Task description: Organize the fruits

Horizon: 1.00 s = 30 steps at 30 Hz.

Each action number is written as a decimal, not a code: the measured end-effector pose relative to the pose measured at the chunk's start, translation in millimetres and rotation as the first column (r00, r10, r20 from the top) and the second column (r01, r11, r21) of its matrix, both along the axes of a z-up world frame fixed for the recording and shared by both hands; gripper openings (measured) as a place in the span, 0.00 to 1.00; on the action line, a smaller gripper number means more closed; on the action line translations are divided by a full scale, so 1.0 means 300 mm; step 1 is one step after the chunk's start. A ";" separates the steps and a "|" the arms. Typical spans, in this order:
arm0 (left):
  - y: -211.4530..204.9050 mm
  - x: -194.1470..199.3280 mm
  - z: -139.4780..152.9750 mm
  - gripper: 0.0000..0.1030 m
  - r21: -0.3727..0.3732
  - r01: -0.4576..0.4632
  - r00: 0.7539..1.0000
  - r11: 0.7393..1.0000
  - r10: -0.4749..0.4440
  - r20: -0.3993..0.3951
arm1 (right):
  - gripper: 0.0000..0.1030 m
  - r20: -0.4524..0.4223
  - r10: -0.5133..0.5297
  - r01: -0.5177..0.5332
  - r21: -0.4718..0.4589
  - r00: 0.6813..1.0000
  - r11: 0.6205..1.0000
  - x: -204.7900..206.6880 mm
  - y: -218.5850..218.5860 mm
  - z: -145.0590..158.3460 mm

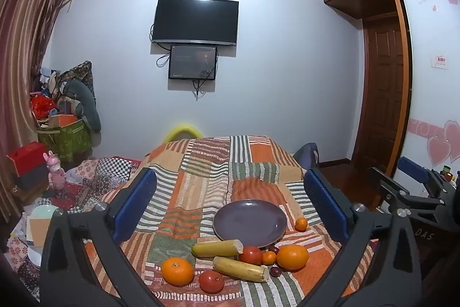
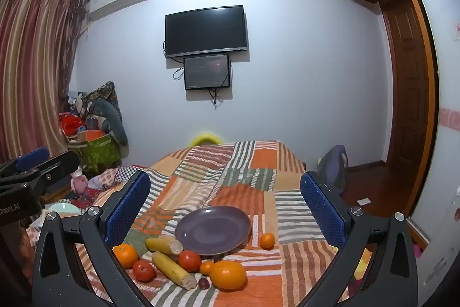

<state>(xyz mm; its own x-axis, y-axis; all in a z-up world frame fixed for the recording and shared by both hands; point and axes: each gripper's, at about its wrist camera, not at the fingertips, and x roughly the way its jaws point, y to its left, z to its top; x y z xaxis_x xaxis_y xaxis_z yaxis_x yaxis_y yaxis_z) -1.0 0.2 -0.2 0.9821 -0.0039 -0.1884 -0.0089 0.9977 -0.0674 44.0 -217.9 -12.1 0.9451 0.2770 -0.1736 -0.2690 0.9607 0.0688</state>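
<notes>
Both the left tongs (image 1: 230, 206) and the right tongs (image 2: 225, 206) are wide apart and hold nothing. The fruits lie on the striped patchwork bed (image 1: 201, 163), just near of the round purple plate (image 1: 250, 222). The big orange (image 2: 228, 274) sits low between the right tongs, so that hand looks nearer.

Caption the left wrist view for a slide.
Open left hand-held gripper faces an empty purple plate on a patchwork cloth, with oranges, tomatoes and two corn cobs lying nearby.

Plate (image 1: 250, 223) on bedspread (image 1: 201, 180), mid-bed. Small orange (image 1: 301, 224) just right of plate, apart. Nearer camera, before plate: two corn cobs (image 1: 217, 248), tomato (image 1: 250, 255) between them, big orange (image 1: 292, 257) at right, another orange (image 1: 177, 271) at left, second tomato (image 1: 211, 281) nearest. TV (image 1: 195, 20) on wall behind bed.
</notes>
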 end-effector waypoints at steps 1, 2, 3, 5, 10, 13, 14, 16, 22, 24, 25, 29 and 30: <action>-0.001 -0.002 0.000 1.00 0.004 -0.002 1.000 1.000 0.002 0.002 | 1.00 -0.005 0.001 -0.001 -0.001 1.000 1.000 0.000 0.000 0.000; -0.001 -0.005 0.000 1.00 0.009 -0.002 1.000 1.000 0.002 0.004 | 1.00 -0.008 0.000 0.000 0.000 1.000 1.000 0.001 0.001 0.000; -0.006 -0.006 0.003 1.00 0.015 0.003 1.000 1.000 -0.003 0.004 | 1.00 -0.007 0.000 0.000 0.000 1.000 1.000 0.000 0.001 0.001; -0.018 -0.013 0.010 1.00 0.022 0.006 1.000 1.000 -0.007 0.005 | 1.00 -0.005 -0.001 0.001 0.001 1.000 1.000 0.000 0.003 0.002; -0.046 -0.008 0.015 1.00 0.029 0.010 1.000 1.000 -0.010 -0.003 | 1.00 -0.005 -0.003 0.003 0.001 1.000 1.000 0.002 0.001 -0.002; -0.050 -0.009 0.012 1.00 0.028 0.009 1.000 1.000 -0.009 -0.001 | 1.00 -0.005 -0.001 0.001 0.001 1.000 1.000 0.006 -0.002 -0.006; -0.051 -0.010 0.013 1.00 0.027 0.009 1.000 1.000 -0.009 -0.001 | 1.00 -0.005 -0.001 0.001 0.001 1.000 1.000 0.005 -0.001 -0.005; -0.020 -0.001 0.004 1.00 0.023 0.011 1.000 1.000 -0.011 -0.003 | 1.00 -0.003 0.000 0.000 0.002 1.000 1.000 -0.007 0.008 0.003; -0.021 0.003 0.003 1.00 0.024 0.023 1.000 0.999 -0.023 -0.010 | 1.00 -0.001 -0.001 0.001 0.000 1.000 1.000 -0.002 0.011 -0.002; -0.023 0.003 0.000 1.00 0.028 0.026 1.000 0.999 -0.025 -0.010 | 1.00 0.003 -0.002 0.002 0.000 1.000 1.000 -0.002 -0.005 -0.001; -0.025 0.003 -0.002 1.00 0.030 0.027 1.000 0.999 -0.026 -0.009 | 1.00 0.006 0.000 0.000 -0.001 1.000 1.000 -0.007 -0.002 0.006; -0.030 0.003 -0.009 1.00 0.037 0.031 1.000 0.999 -0.030 -0.008 | 1.00 0.006 0.000 0.000 -0.002 1.000 1.000 -0.006 -0.002 0.006; -0.031 0.002 -0.010 1.00 0.038 0.031 1.000 0.999 -0.030 -0.007 | 1.00 0.006 0.000 0.000 -0.001 1.000 1.000 -0.006 -0.002 0.005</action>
